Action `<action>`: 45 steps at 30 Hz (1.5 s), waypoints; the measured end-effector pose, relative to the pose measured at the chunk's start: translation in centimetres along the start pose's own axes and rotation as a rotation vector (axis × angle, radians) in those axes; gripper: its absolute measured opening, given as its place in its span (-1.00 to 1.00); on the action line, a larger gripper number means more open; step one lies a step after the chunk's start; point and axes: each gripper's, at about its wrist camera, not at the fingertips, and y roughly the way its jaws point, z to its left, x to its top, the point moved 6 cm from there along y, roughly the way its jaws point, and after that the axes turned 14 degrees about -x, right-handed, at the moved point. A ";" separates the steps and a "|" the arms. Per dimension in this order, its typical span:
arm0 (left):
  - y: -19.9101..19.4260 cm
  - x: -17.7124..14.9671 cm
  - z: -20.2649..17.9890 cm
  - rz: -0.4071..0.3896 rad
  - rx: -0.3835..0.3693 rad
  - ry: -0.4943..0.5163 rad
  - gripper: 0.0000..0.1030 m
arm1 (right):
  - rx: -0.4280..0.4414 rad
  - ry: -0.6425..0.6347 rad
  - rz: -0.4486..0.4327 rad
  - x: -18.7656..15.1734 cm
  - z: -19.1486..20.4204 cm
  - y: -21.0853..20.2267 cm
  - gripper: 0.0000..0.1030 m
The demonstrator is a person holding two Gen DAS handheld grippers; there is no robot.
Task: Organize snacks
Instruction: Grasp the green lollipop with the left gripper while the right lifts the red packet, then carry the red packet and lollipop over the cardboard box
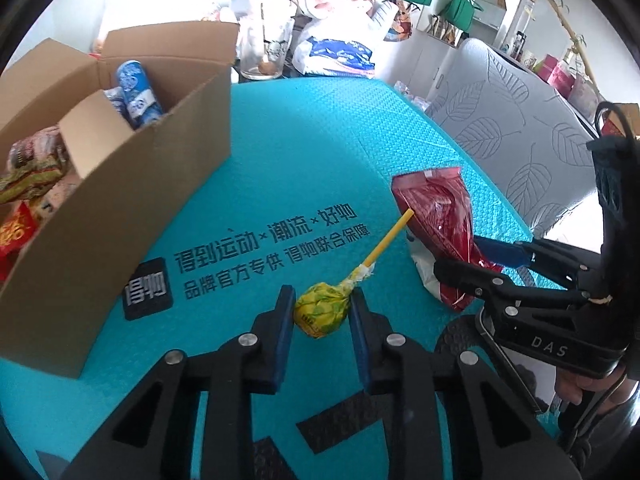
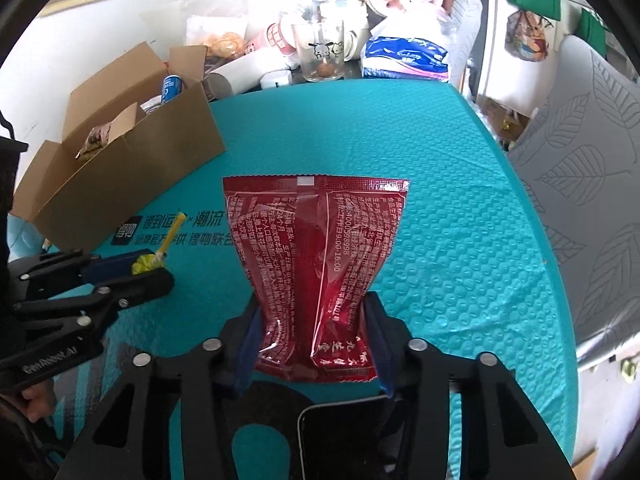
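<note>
Left hand-held gripper (image 1: pixel 322 314) closed on the head of a lollipop (image 1: pixel 322 312), blue pads (image 1: pixel 285 316) pressed to either side of the yellow-green wrapper. Yellow stick pointed away from the jaws, tip ending just beside the red snack packet (image 1: pixel 436 216). Seen from the right wrist view, same lollipop (image 2: pixel 149 265) pinched low over the teal bubble mat (image 2: pixel 460 216) covering the desk, near the printed black lettering.

Right hand-held gripper (image 2: pixel 314 350) clamped on the red snack packet (image 2: pixel 316 248), pads (image 2: pixel 248 344) squeezing its lower part inward so that the foil narrowed and creased between them. Upper part of the packet fanned out wider, printed back side up, lying toward the middle of the desk. Seen from the left wrist view, right hand-held gripper (image 1: pixel 470 258) reached in from the right edge of the desk, fingers (image 1: pixel 500 254) over the near end of the packet.

Open cardboard box (image 1: pixel 120 208) stood at the left side of the desk, flaps up, well apart from both snacks. Inside: blue cans (image 1: pixel 138 92) at the far end, several crumpled snack wrappers (image 1: pixel 32 172) at the near end. Glass cup (image 2: pixel 323 54) with cartoon print beyond the far edge of the mat, next to a white plastic bag (image 2: pixel 408 46). Dark phone (image 2: pixel 344 436) under the right gripper at the near edge. Grey leaf-patterned cushion (image 1: pixel 516 128) off the right edge of the desk.
</note>
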 end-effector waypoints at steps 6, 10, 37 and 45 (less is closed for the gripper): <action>-2.8 -0.8 -0.7 -0.043 0.025 0.008 -0.50 | 0.043 0.027 -0.013 -0.9 0.7 -2.1 -0.23; -4.9 -1.4 -1.1 -0.078 0.036 0.011 -0.50 | 0.084 0.027 -0.032 -1.6 1.9 -3.9 -0.23; -19.3 -0.8 2.5 -0.369 0.178 -0.042 -0.50 | 0.332 -0.111 -0.227 2.6 13.2 -12.7 -0.23; -21.5 3.6 4.9 -0.449 0.215 -0.032 -0.50 | 0.337 -0.167 -0.302 7.9 15.5 -14.1 -0.23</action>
